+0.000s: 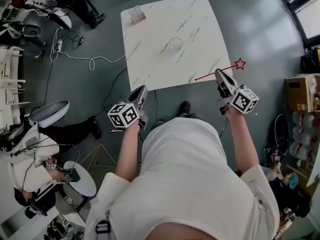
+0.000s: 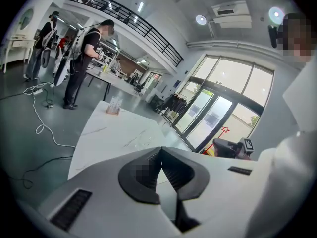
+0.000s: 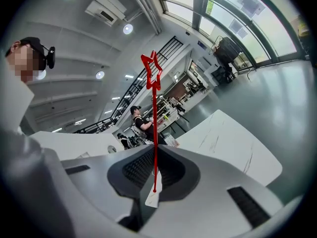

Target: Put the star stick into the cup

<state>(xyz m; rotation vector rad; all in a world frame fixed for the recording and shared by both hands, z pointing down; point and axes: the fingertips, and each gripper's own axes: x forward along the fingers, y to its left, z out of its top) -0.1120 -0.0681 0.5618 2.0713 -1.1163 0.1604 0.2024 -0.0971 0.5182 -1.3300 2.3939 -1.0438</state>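
Observation:
A thin red stick with an outlined star (image 1: 240, 63) at its end is held over the table's near right corner; my right gripper (image 1: 218, 73) is shut on it. In the right gripper view the star stick (image 3: 154, 128) stands upright between the closed jaws of the right gripper (image 3: 154, 150). A clear cup (image 1: 176, 44) stands near the middle of the white marble table (image 1: 150, 59), well left of and beyond the star. My left gripper (image 1: 143, 88) hovers off the table's near edge. In its own view the left gripper (image 2: 159, 150) has its jaws together with nothing between them.
A small card holder (image 1: 136, 15) sits at the table's far left corner. Cables (image 1: 75, 56) run over the grey floor to the left. A cardboard box (image 1: 300, 94) stands at the right, a round stool (image 1: 82, 180) and seated people at the left.

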